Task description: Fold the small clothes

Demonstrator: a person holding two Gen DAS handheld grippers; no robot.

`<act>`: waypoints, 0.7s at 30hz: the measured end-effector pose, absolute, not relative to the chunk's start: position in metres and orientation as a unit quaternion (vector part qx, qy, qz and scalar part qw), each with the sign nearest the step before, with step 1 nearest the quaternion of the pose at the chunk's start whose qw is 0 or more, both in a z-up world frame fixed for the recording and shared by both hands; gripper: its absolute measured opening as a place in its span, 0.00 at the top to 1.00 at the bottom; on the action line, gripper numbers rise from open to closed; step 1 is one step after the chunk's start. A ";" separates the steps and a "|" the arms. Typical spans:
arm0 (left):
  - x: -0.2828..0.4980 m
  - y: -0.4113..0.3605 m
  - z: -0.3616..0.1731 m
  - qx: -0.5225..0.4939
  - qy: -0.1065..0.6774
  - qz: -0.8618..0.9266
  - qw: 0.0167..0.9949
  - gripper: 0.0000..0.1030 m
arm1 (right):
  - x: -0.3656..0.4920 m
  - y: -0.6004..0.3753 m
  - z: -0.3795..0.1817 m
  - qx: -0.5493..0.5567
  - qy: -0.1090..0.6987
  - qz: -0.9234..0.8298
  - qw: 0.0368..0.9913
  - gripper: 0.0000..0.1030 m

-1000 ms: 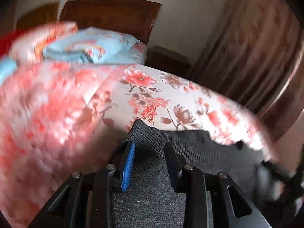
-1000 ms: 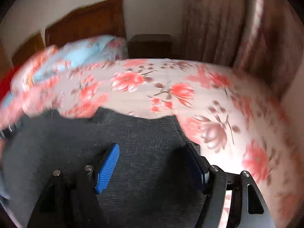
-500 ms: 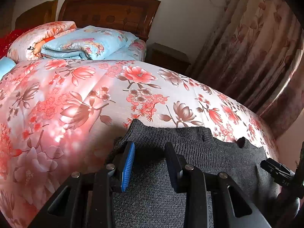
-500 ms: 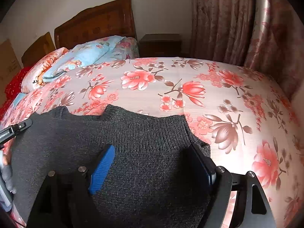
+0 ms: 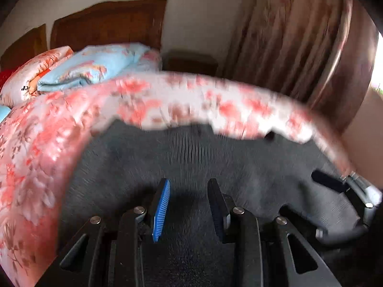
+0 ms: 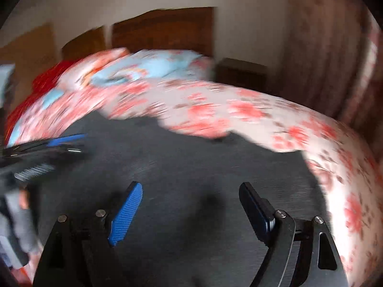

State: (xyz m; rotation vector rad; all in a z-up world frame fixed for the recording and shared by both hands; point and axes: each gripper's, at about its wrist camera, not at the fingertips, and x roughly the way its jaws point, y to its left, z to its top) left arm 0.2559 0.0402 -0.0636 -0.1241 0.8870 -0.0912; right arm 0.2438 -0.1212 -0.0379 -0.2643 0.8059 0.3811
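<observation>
currently, left wrist view: the left gripper [image 5: 188, 209] points down at a dark grey knit sweater [image 5: 191, 157] spread on a floral bedspread [image 5: 47, 143]. its two fingers stand partly apart; the blue pad [image 5: 161, 211] sits on the near-left finger. sweater fabric fills the gap between the fingers, but blur hides whether the pads press on it, so the grip cannot be told. the garment's far edge lies ahead of the fingertips, against the bedspread. to the right of this gripper, the right gripper [image 5: 340, 191] appears at the frame edge, over the same garment. far ahead and left lie a folded blue quilt [image 5: 95, 69] and a wooden headboard [image 5: 107, 24]; a curtain [image 5: 299, 47] hangs ahead and right.

right wrist view: the right gripper [image 6: 191, 205] has its fingers spread wide over the sweater [image 6: 191, 167], released, pads clear of any fold. the garment extends beneath and ahead of the fingertips. to the left, the left gripper [image 6: 47, 148] is visible, probably resting over the sweater's edge; motion blur limits certainty.
</observation>
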 end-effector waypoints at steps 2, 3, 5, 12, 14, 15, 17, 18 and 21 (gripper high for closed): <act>0.255 0.041 -0.063 -0.062 0.417 -0.046 0.906 0.68 | 0.240 -0.114 -0.048 -0.152 0.386 0.188 0.890 0.00; 0.256 0.043 -0.064 -0.071 0.419 -0.049 0.904 0.68 | 0.242 -0.117 -0.048 -0.144 0.386 0.188 0.892 0.00; 0.257 0.049 -0.065 -0.090 0.416 -0.056 0.903 0.68 | 0.250 -0.129 -0.050 -0.107 0.402 0.186 0.890 0.00; 0.248 0.065 -0.061 -0.101 0.409 -0.047 0.906 0.68 | 0.250 -0.184 -0.043 -0.067 0.397 0.077 0.912 0.00; 0.237 0.087 -0.059 -0.106 0.389 -0.010 0.915 0.68 | 0.248 -0.209 -0.042 -0.066 0.397 0.048 0.914 0.00; 0.233 0.101 -0.062 -0.120 0.387 -0.005 0.914 0.68 | 0.247 -0.220 -0.042 -0.059 0.396 0.045 0.915 0.00; 0.227 0.122 -0.068 -0.153 0.377 -0.031 0.913 0.68 | 0.245 -0.235 -0.043 -0.040 0.395 0.055 0.916 0.00; 0.223 0.130 -0.071 -0.166 0.368 -0.041 0.914 0.68 | 0.245 -0.236 -0.042 -0.040 0.394 0.056 0.916 0.00; 0.219 0.131 -0.073 -0.153 0.369 -0.024 0.916 0.69 | 0.247 -0.224 -0.043 -0.069 0.390 0.045 0.917 0.00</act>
